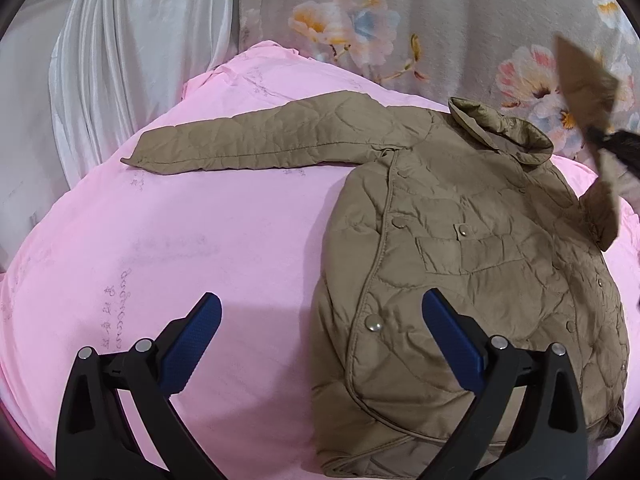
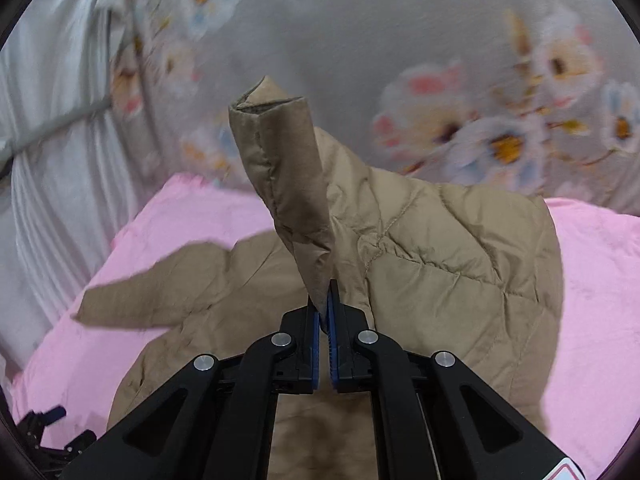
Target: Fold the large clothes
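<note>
The right gripper pinches the cuff of 1 sleeve, lifted above the tan quilted jacket on the pink sheet. The left gripper hangs wide open, empty, over the bare sheet left of the jacket's near hem.

Matt quilted tan cloth jacket lies on a smooth pink cloth sheet.
</note>
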The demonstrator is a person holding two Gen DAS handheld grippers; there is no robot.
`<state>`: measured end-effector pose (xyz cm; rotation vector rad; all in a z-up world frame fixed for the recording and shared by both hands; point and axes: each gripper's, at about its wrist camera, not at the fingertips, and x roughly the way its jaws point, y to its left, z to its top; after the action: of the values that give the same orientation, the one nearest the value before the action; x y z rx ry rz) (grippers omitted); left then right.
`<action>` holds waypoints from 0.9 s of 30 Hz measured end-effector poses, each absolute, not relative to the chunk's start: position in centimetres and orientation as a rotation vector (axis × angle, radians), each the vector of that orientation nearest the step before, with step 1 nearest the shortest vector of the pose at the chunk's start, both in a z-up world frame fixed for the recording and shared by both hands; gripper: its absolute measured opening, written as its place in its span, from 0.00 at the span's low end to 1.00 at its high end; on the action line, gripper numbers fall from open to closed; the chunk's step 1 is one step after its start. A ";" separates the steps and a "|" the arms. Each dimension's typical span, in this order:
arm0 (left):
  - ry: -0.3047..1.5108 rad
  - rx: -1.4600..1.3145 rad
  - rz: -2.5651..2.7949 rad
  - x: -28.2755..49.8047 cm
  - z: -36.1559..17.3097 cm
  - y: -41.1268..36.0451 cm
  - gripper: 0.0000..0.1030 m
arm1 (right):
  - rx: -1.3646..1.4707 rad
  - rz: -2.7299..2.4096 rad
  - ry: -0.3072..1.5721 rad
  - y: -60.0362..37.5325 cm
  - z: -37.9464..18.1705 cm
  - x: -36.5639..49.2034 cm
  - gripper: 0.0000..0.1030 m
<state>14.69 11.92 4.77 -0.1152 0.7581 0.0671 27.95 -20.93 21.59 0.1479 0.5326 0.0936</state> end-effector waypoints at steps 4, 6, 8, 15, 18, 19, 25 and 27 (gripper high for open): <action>0.763 -0.139 0.029 15.8 5.4 12.3 0.95 | 0.080 0.145 0.667 -15.7 17.4 30.9 0.25; 0.771 -0.173 -0.025 16.9 5.8 12.2 0.95 | 0.103 0.180 0.689 -14.8 16.2 31.0 0.41; 0.774 -0.200 -0.077 18.0 6.3 11.8 0.95 | 0.123 0.197 0.653 -14.7 16.4 30.2 0.52; 0.861 -0.303 -0.244 25.8 6.3 7.4 0.95 | 0.248 0.110 0.603 -21.8 17.8 27.1 0.53; 0.930 -0.377 -0.277 29.5 5.2 5.5 0.95 | 0.369 0.005 0.629 -27.8 16.9 26.1 0.53; 0.953 -0.406 -0.299 30.5 4.8 4.9 0.95 | 0.415 -0.030 0.636 -29.9 16.3 25.8 0.53; 1.030 -0.484 -0.290 35.0 1.7 3.0 0.90 | 0.752 -0.181 0.667 -40.8 11.2 24.2 0.54; 1.012 -0.440 -0.272 35.5 1.6 2.4 0.73 | 0.846 -0.181 0.671 -42.6 9.5 24.5 0.54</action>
<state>35.52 2.38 1.61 -0.4399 1.0117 -0.2716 24.48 -42.65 9.53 0.8456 0.6709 -0.1813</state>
